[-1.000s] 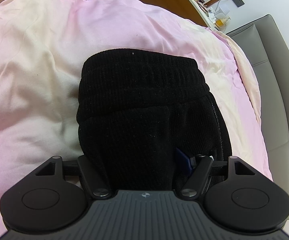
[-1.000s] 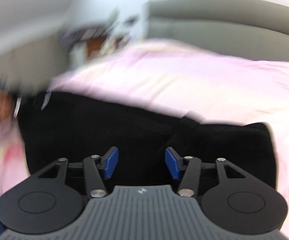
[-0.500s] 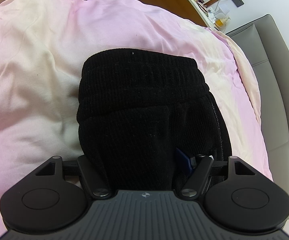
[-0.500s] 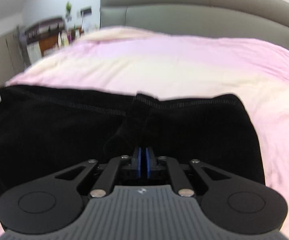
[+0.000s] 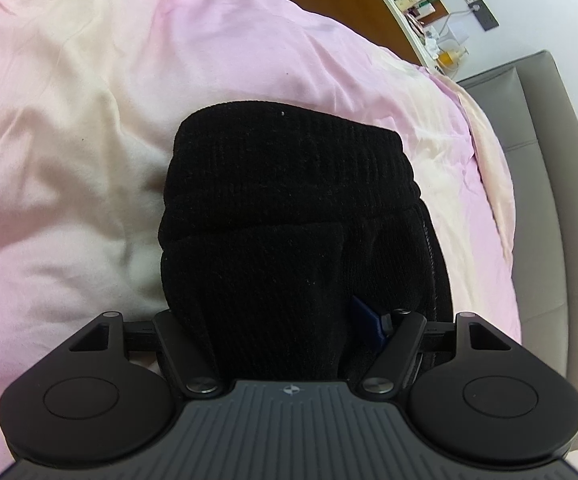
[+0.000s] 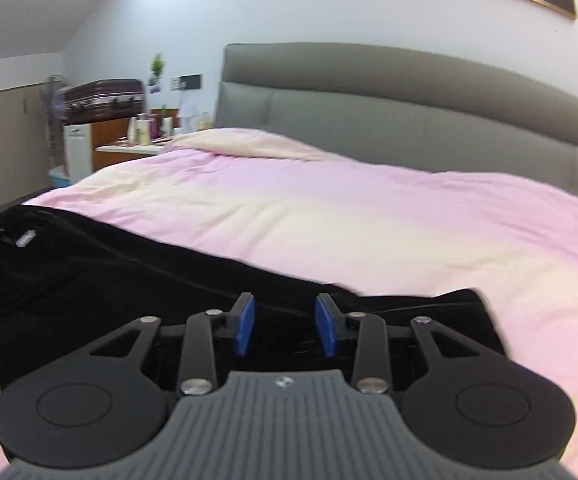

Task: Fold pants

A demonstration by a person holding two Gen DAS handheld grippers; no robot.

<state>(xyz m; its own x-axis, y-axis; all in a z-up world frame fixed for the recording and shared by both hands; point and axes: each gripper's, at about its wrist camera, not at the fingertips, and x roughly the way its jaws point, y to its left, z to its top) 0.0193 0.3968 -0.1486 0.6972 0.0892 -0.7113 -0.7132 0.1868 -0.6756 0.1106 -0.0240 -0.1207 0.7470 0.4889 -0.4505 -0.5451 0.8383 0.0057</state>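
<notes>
Black knit pants lie on a pink and cream duvet. In the left wrist view a thick fold of them fills the space between my left gripper's jaws, which stand wide apart; one blue pad shows, the other is hidden under cloth. In the right wrist view the pants stretch flat across the duvet. My right gripper is open and empty, its blue pads just above the pants' near edge.
A grey padded headboard runs along the far side of the bed. A wooden side cabinet with bottles and a suitcase on top stands at the far left. The cabinet also shows in the left wrist view.
My right gripper closed half a second ago and has opened again, tilting up from the pants. The left gripper and its fold have not moved.
</notes>
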